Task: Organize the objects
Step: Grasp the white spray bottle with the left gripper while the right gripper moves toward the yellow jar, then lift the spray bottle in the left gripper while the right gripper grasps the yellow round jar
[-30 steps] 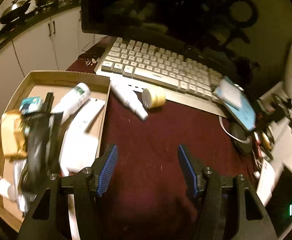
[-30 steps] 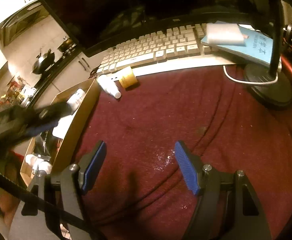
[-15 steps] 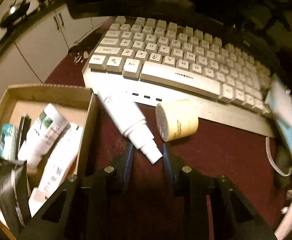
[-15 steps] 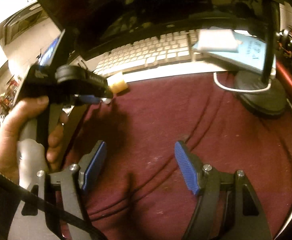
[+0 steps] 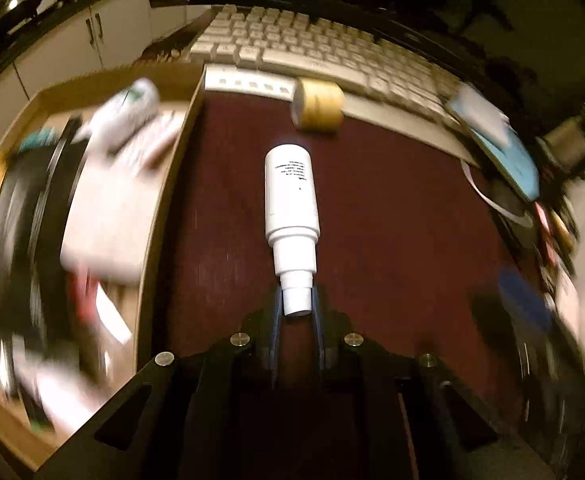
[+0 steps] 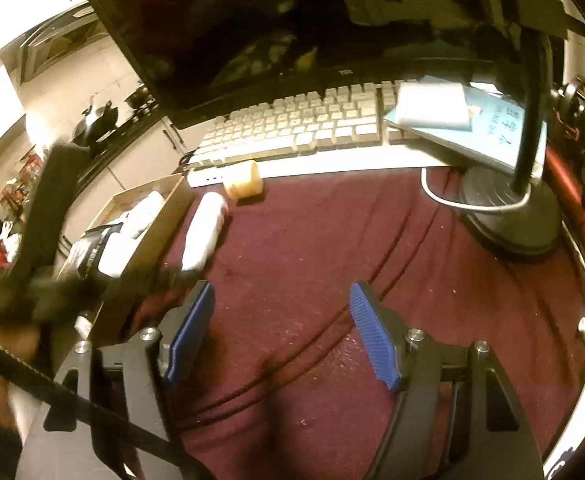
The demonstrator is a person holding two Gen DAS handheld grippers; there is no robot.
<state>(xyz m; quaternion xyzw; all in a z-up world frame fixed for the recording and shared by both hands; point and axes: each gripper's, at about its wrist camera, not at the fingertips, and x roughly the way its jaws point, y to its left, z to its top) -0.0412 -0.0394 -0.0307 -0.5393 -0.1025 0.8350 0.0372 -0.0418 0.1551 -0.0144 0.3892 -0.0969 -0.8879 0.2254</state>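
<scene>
My left gripper (image 5: 297, 304) is shut on the narrow cap end of a white spray bottle (image 5: 291, 196), which points away from me above the dark red cloth. The same bottle (image 6: 204, 230) shows in the right wrist view, beside the cardboard box (image 6: 160, 224). A small yellow jar (image 5: 318, 106) lies on its side against the white keyboard (image 5: 312, 50); it also shows in the right wrist view (image 6: 244, 179). The cardboard box (image 5: 172, 168) at the left holds several tubes and packets, blurred. My right gripper (image 6: 282, 332) is open and empty over the cloth.
A dark monitor (image 6: 228, 36) stands behind the keyboard (image 6: 292, 128). A blue booklet with a white pad (image 6: 468, 124) lies on the keyboard's right end. A black lamp base (image 6: 508, 216) with a white cable stands at the right. Clutter lines the right edge.
My left gripper closed on the bottle's cap end and lifted it off the cloth by the keyboard, swinging it back toward the box side. The right gripper stayed open and nearly still.
</scene>
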